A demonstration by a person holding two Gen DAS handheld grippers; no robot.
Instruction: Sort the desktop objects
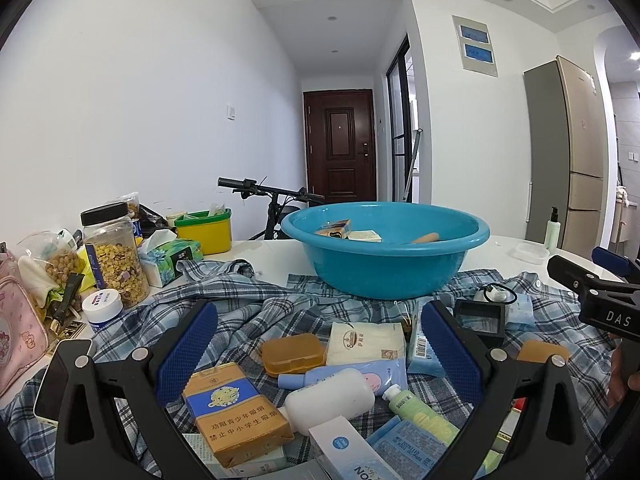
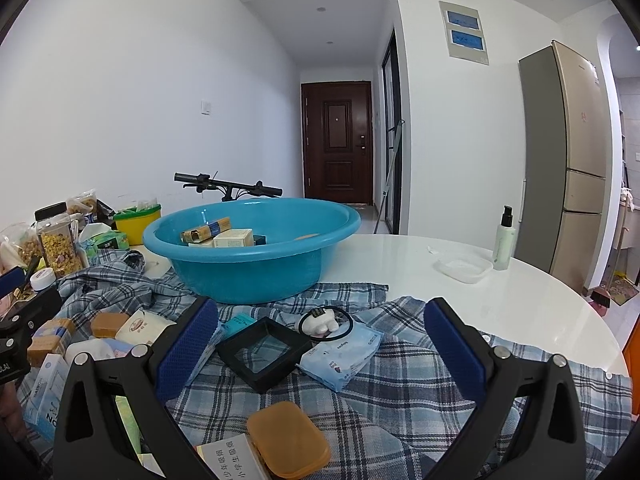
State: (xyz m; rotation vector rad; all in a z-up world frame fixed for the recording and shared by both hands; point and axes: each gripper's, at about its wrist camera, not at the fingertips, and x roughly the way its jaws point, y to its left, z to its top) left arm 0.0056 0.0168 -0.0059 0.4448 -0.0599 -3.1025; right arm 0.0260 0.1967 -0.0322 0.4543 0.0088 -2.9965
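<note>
A blue basin [image 1: 384, 256] [image 2: 248, 256] stands on a plaid cloth [image 1: 248, 304] [image 2: 400, 384] and holds a few small boxes. My left gripper [image 1: 318, 344] hangs open above a pile: a cigarette pack [image 1: 236, 412], an orange case [image 1: 292, 354], a tissue pack [image 1: 366, 344] and a white bottle [image 1: 332, 398]. My right gripper [image 2: 320, 340] is open too, over a black square box [image 2: 264, 352], a wet-wipe pack [image 2: 344, 352], a white toy with a hair tie [image 2: 320, 322] and another orange case [image 2: 288, 440]. Neither holds anything.
At the left stand a cereal jar [image 1: 114, 256], a tissue box [image 1: 172, 256], a yellow tub [image 1: 206, 230] and a pink pouch [image 1: 18, 328]. A pump bottle [image 2: 504, 240] and a clear lidded container [image 2: 464, 266] sit on the white table [image 2: 520, 300]. A bicycle handlebar [image 1: 268, 190] is behind.
</note>
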